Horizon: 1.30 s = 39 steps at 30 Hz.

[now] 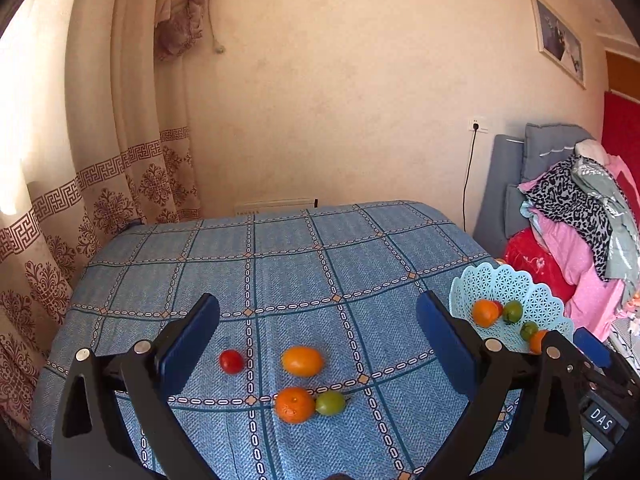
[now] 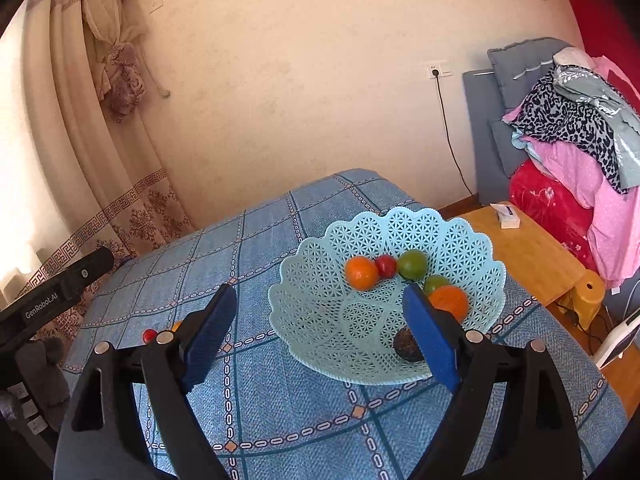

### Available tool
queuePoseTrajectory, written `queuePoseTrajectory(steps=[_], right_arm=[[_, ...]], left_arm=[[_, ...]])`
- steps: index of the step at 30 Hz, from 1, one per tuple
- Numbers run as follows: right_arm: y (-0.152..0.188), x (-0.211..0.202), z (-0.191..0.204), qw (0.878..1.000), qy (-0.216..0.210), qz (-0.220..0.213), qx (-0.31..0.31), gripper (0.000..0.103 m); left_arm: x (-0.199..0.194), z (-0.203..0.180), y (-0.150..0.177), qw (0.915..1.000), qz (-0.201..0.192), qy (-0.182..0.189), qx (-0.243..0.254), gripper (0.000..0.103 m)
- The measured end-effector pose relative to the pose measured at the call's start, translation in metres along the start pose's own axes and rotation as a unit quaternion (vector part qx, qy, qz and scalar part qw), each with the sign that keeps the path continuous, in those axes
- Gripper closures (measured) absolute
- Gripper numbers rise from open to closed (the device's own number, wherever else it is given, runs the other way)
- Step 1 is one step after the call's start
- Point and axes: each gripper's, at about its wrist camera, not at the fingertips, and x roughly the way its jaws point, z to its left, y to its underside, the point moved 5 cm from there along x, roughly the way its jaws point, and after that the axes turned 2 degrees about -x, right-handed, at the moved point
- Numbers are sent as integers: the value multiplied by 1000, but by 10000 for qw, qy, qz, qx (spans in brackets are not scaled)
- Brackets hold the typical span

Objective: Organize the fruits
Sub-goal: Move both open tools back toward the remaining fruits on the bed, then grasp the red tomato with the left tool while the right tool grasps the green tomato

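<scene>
Both grippers, left (image 1: 318,322) and right (image 2: 320,316), gape wide and empty: 4 fruits lie on the cloth (image 1: 280,264) near the left one; the right overhangs the basket (image 2: 320,264), far right, holding 6

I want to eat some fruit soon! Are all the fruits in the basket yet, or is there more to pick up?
Not yet. The basket already holds six pieces, like an orange and a green fruit. Both the left gripper and right gripper are open and hold nothing. Four pieces wait on the tablecloth: a small tomato, two orange fruits and a small green one.
</scene>
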Motion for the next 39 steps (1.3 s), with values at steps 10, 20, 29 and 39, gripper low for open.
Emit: queuePoseTrajectory(steps=[10,20,29,39], right_arm=[[15,7,33,9987,-311,233,-327,14],[41,23,75,9930,-734,603,-696,14],[65,40,98,9859,-948,973,-976,14],[79,56,104,9807,-1039,1230,-1106,14]], left_arm=[[9,51,15,9983,156,-564,-78,5],[35,111,40,9915,692,-847,-700,5],[67,116,62,9917,879,-872,-337,5],[111,117,88,9874,1456,-467,-399,29]])
